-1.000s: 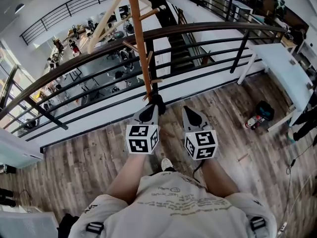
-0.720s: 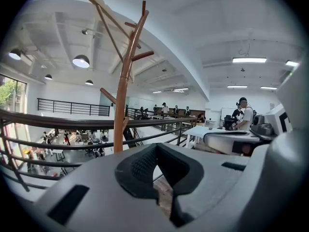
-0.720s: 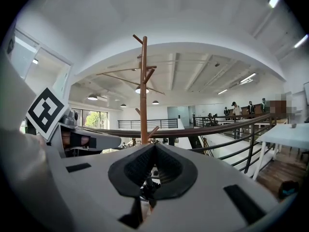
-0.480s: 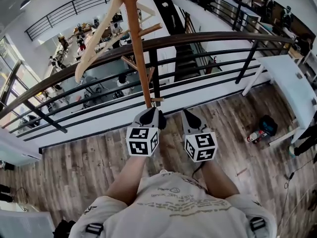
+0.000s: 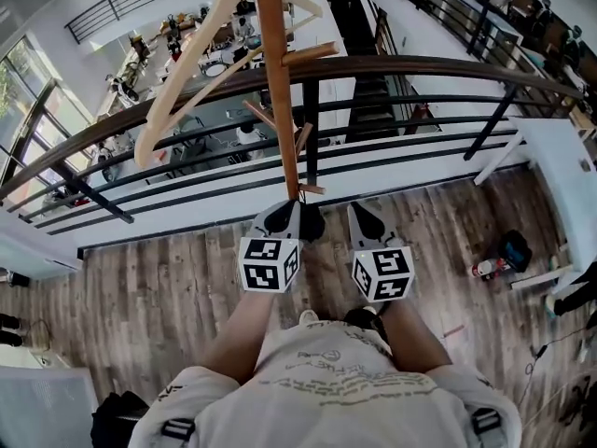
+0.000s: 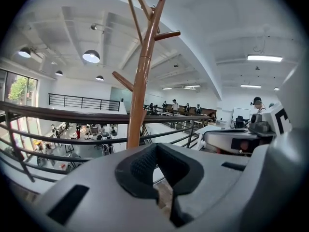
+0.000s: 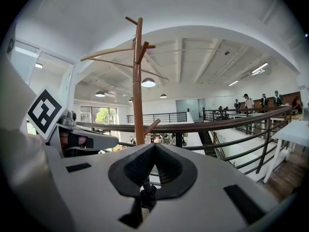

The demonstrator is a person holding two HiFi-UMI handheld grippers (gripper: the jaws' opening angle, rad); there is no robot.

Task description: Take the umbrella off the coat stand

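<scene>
The left gripper (image 5: 283, 216) and the right gripper (image 5: 363, 216) both have jaws together and empty, with the coat stand (image 5: 283, 82) just ahead of them; the umbrella is not yet taken.

An open-plan office is shown: from a mezzanine railing (image 5: 420, 64), a lower floor (image 5: 219, 110) with desks and people is overlooked.

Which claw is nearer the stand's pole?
The left claw: its tip lies by the foot of the pole in the head view; the right claw is farther aside.
</scene>
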